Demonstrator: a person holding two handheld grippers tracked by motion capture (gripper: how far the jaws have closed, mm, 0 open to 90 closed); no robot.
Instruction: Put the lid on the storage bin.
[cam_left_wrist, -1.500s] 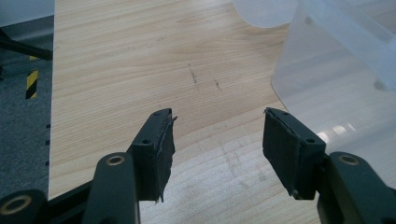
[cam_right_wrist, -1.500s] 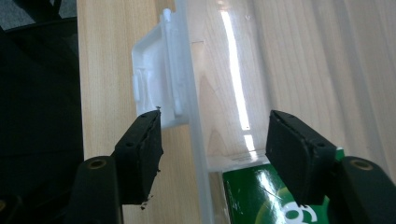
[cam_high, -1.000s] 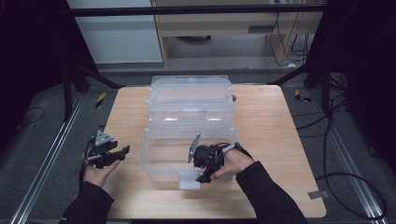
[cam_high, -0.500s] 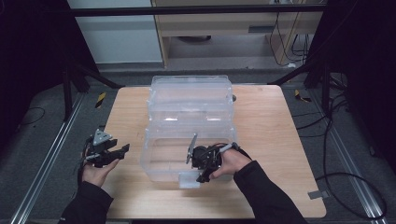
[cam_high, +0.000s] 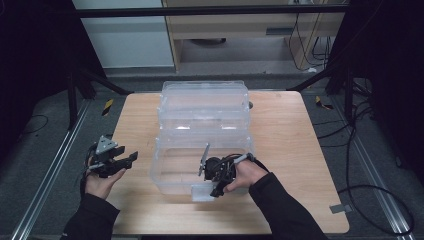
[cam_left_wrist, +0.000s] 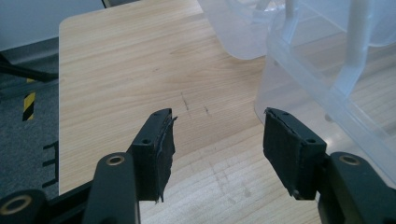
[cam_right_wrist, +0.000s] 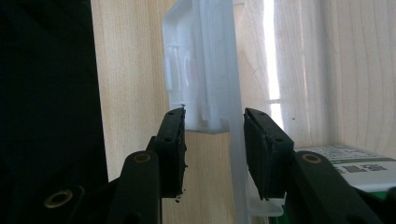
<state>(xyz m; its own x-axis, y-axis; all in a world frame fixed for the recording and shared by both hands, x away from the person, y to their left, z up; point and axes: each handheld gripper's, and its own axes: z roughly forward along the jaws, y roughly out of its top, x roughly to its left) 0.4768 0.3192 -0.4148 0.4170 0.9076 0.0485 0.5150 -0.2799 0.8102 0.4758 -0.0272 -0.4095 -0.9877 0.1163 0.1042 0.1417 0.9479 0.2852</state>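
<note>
Right gripper (cam_high: 216, 186) fingers released astride the near clear bin's (cam_high: 170, 176) latch (cam_right_wrist: 201, 70); left gripper (cam_left_wrist: 217, 144) fingers released over table (cam_left_wrist: 116, 70)

2 clear plastic bins took up the table's (cam_high: 295, 150) middle: the near bin (cam_high: 170, 170) and the far bin (cam_high: 205, 100) touching behind it. Bare wood ran wide down the left and right sides, with a narrow strip along the near edge. Left gripper (cam_high: 112, 160) sat over the left strip, jaws apart, bare wood between them, near bin wall just beside. Right gripper (cam_right_wrist: 214, 140) straddled the near bin's white latch (cam_right_wrist: 201, 74), jaws parted around it.
</note>
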